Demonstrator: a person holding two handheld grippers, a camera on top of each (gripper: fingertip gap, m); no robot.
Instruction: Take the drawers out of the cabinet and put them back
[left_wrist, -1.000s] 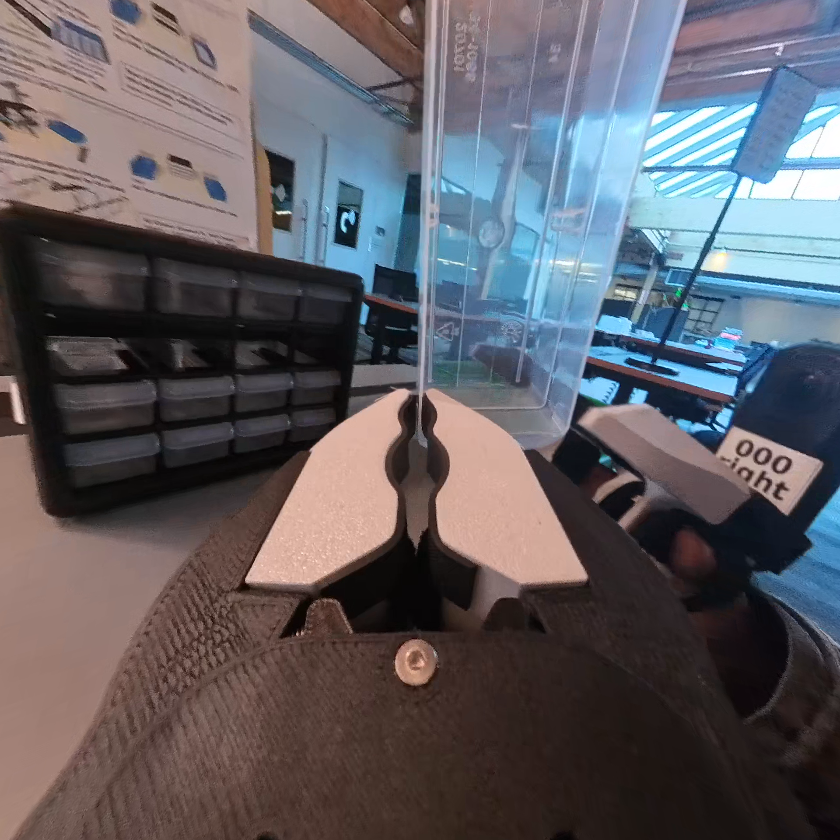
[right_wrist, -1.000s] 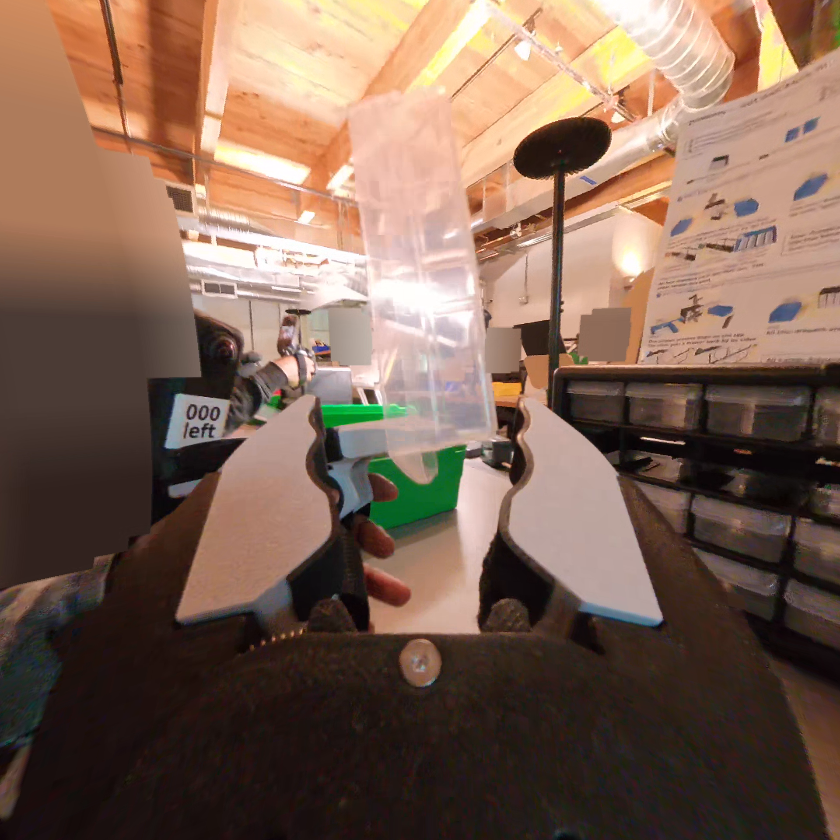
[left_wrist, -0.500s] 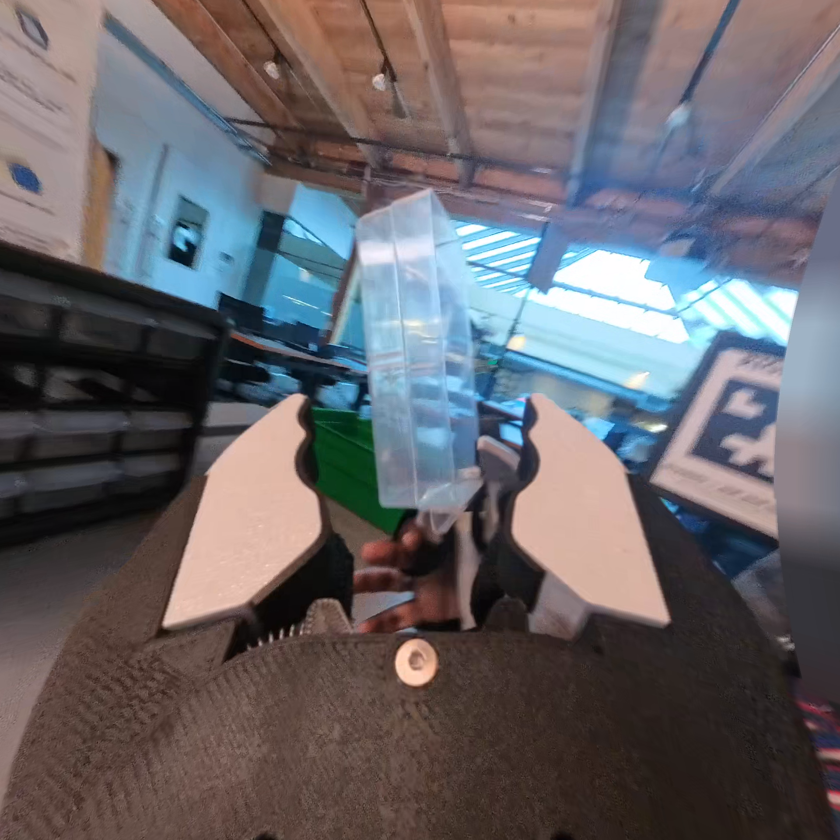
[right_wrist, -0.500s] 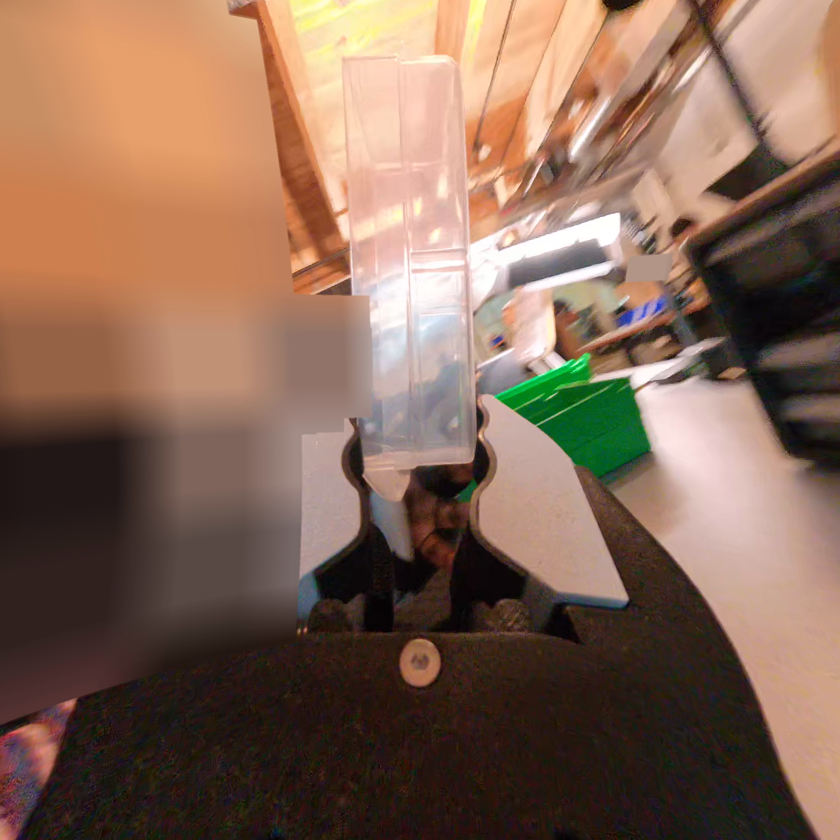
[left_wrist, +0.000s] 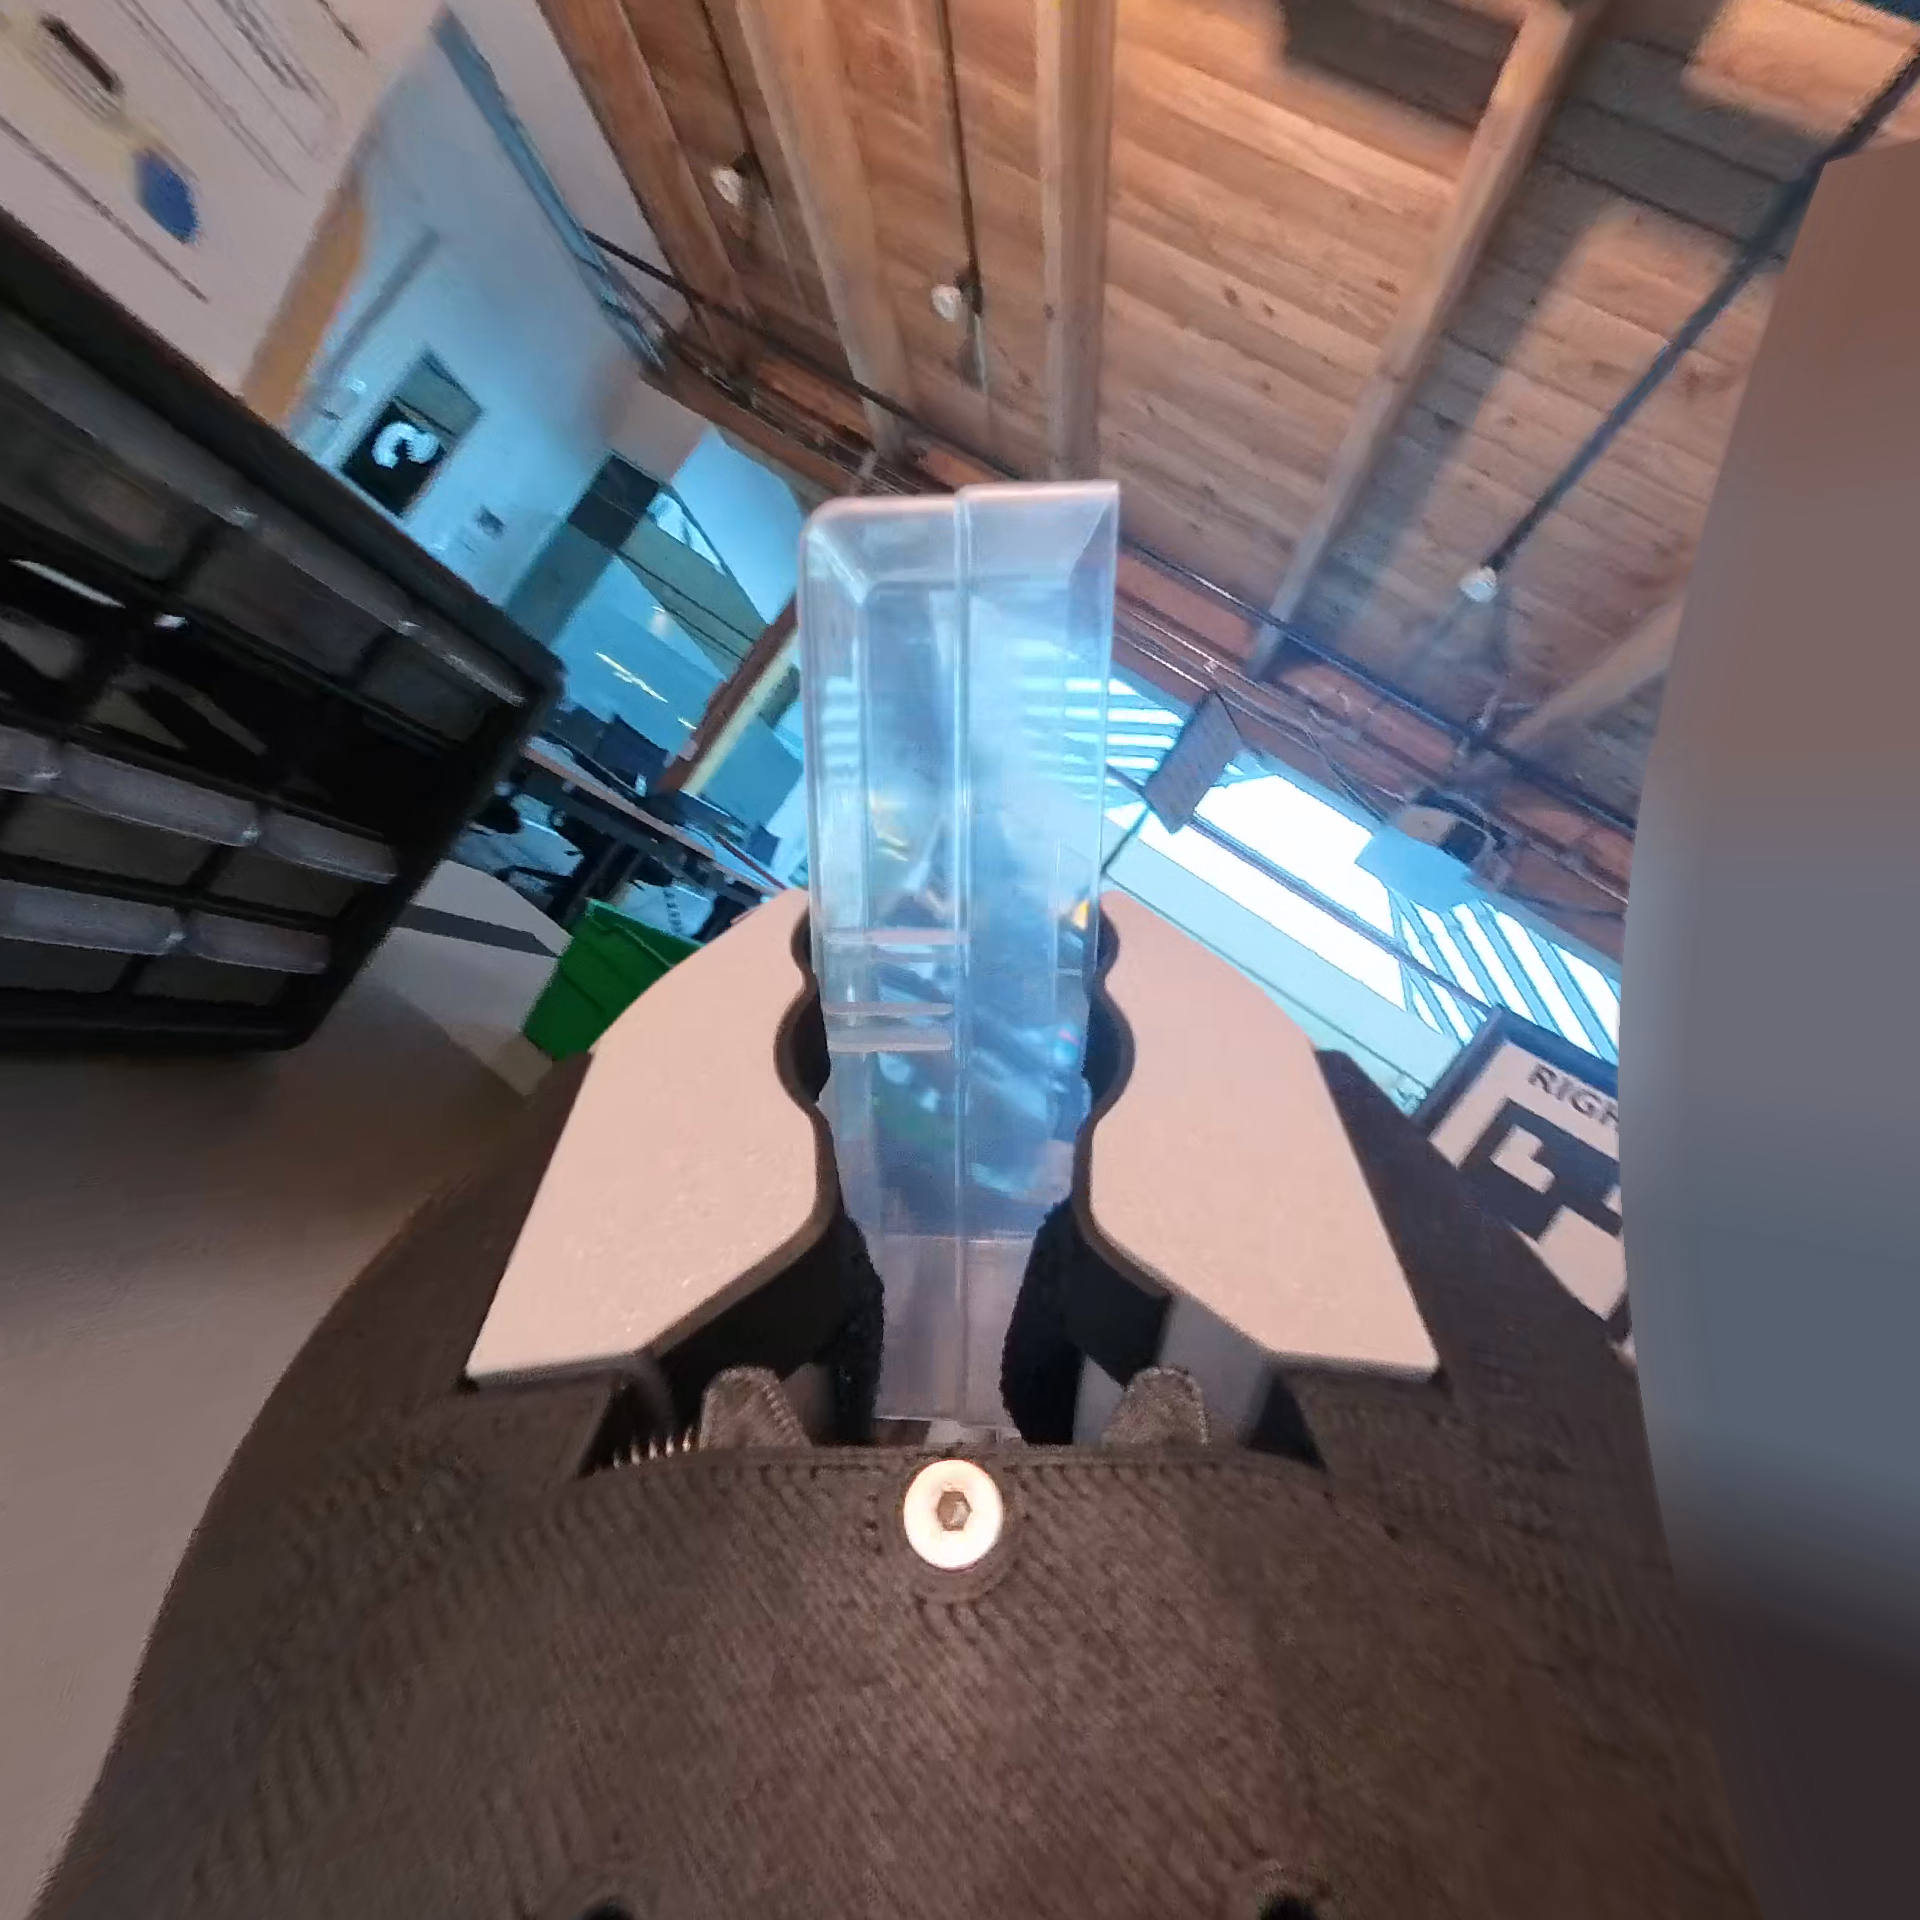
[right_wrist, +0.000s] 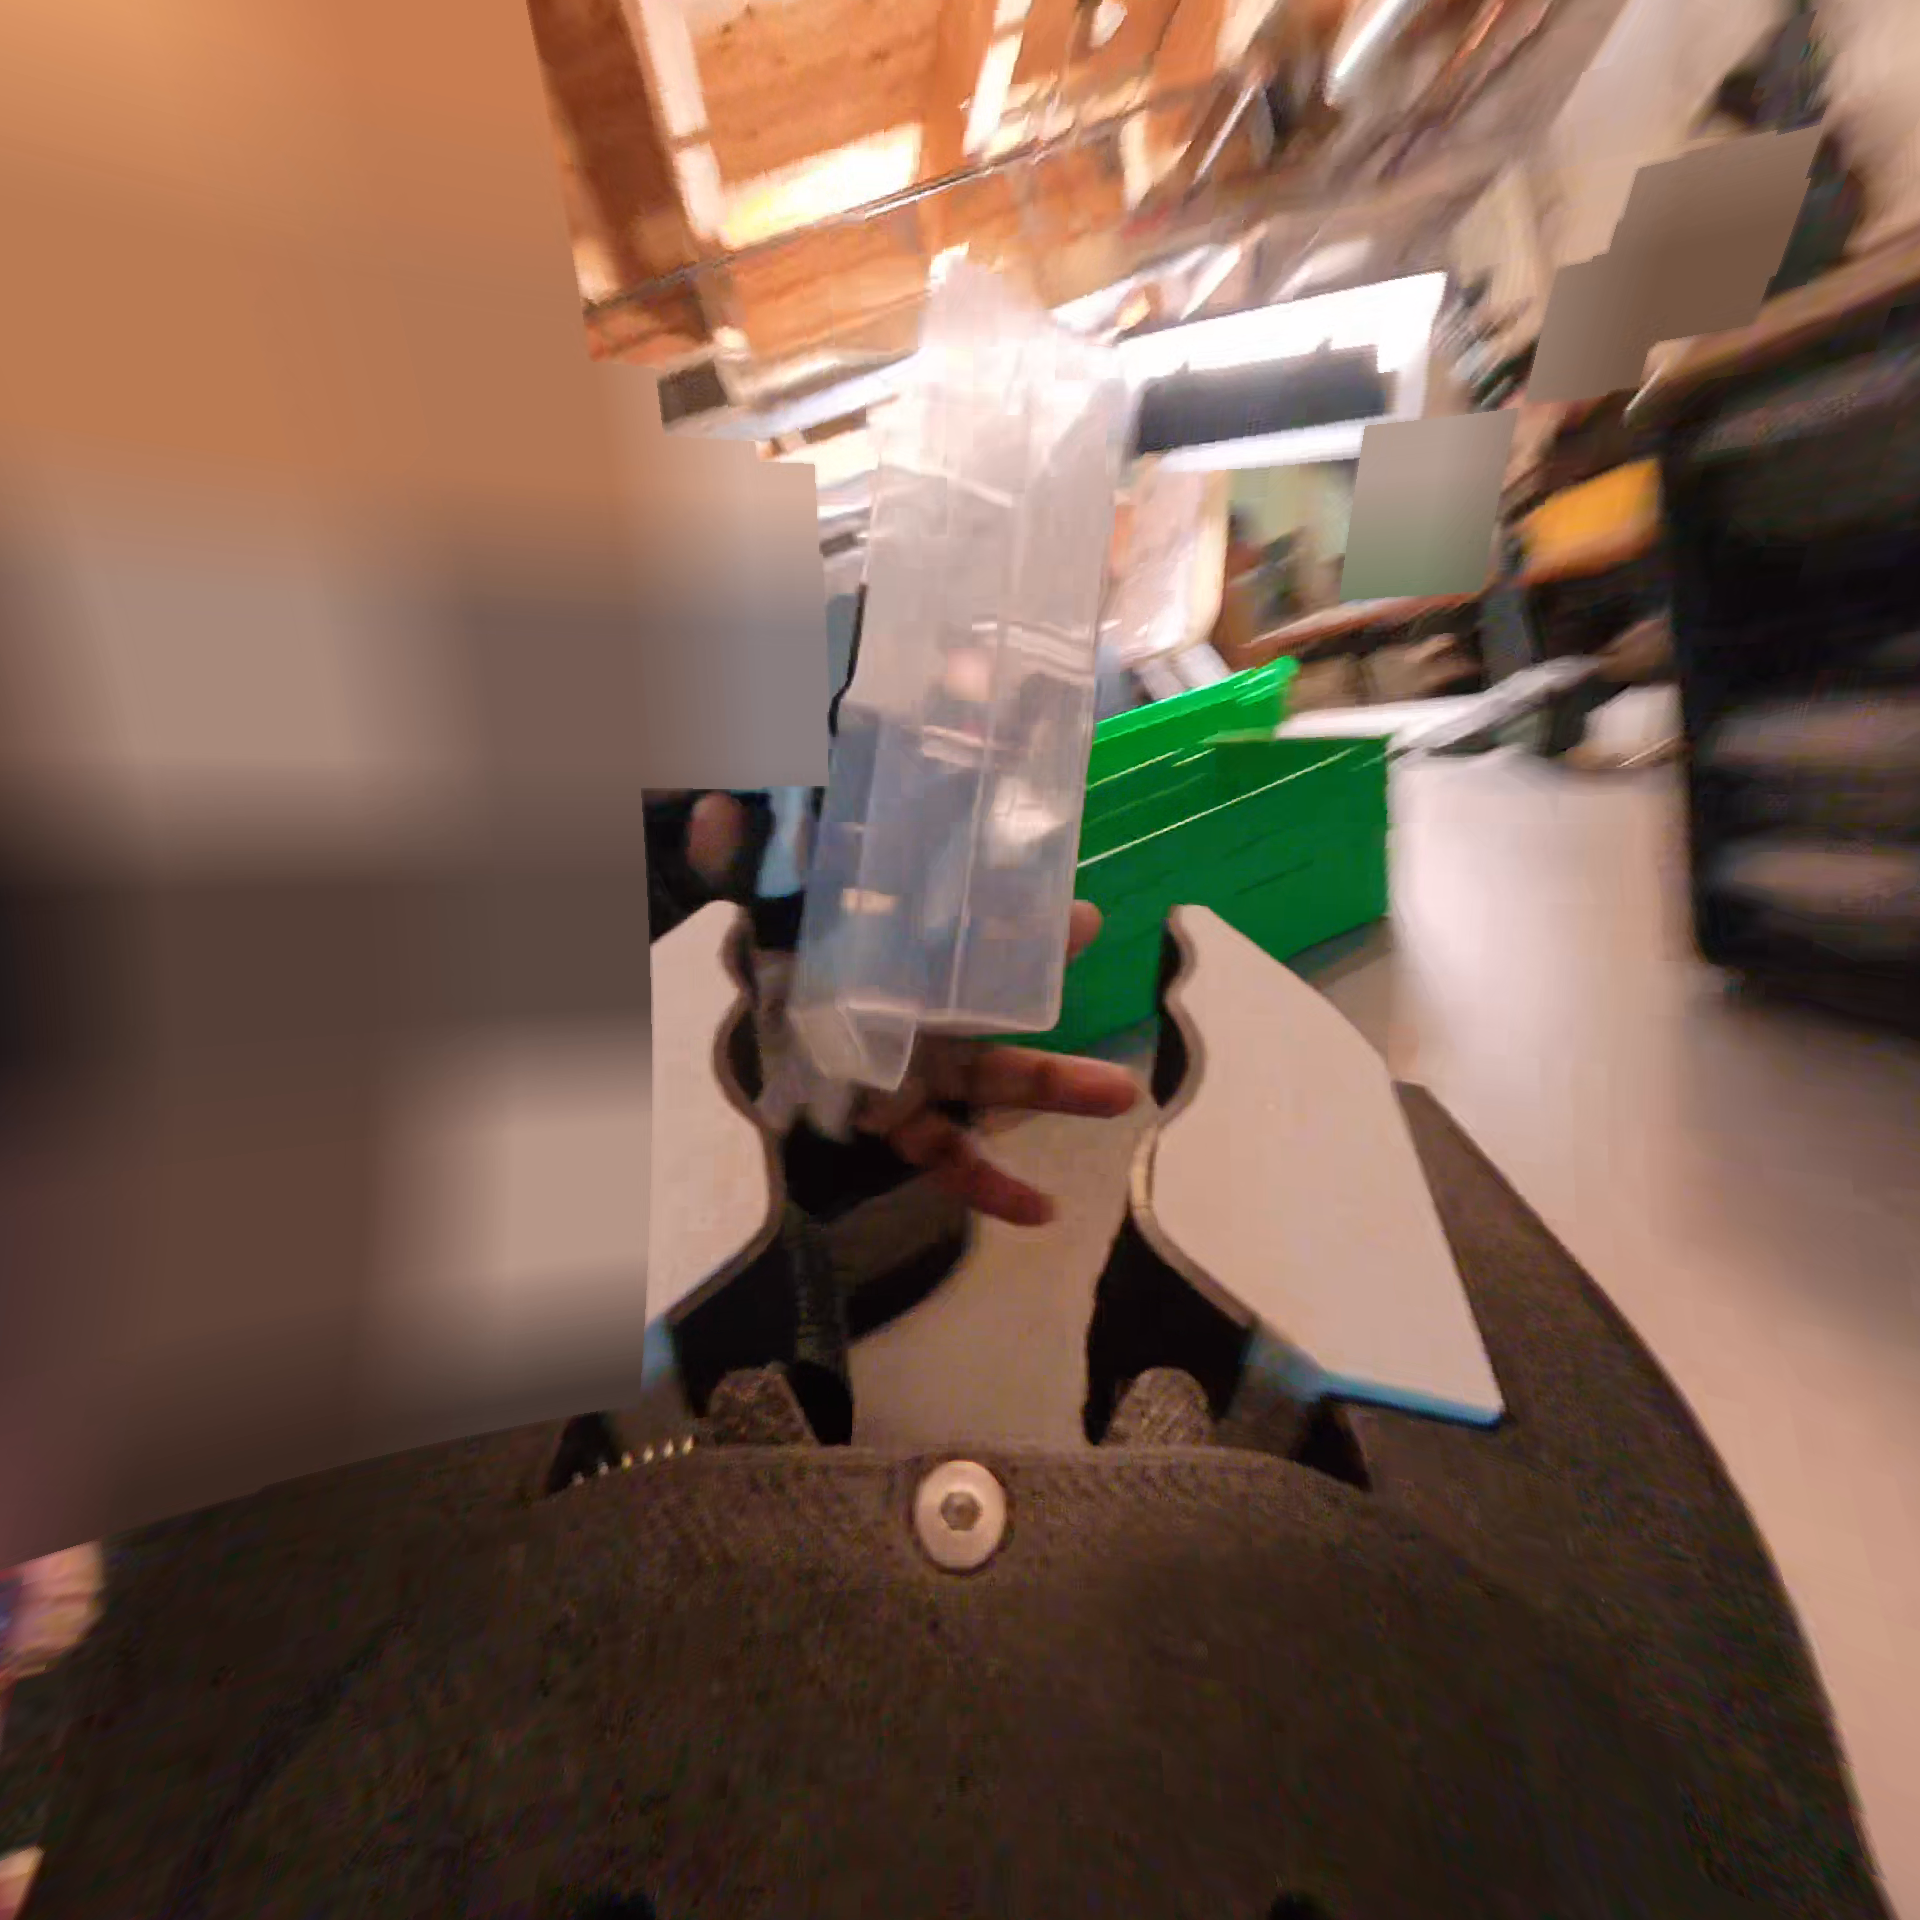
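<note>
A clear plastic drawer (left_wrist: 956, 831) stands upright between the fingers of my left gripper (left_wrist: 951, 935), which is shut on its narrow sides, above the table. In the right wrist view the same drawer (right_wrist: 966, 727) shows tilted and blurred just beyond my right gripper (right_wrist: 956, 925), which is open and empty. A hand (right_wrist: 1018, 1101) shows under the drawer there. The black cabinet (left_wrist: 208, 727) with several clear drawers and some empty slots stands at the left; it shows blurred at the right edge of the right wrist view (right_wrist: 1808, 675).
A green bin (right_wrist: 1247, 831) sits on the pale table (right_wrist: 1558, 1039) behind the drawer; it also shows in the left wrist view (left_wrist: 592, 987). A black-and-white marker plate (left_wrist: 1538, 1153) is at the right. Wooden ceiling overhead.
The drawer passed from the left gripper's thin-wall hold to the right gripper, then back. Now the left is shut across its sides, and the right has opened and drawn back.
</note>
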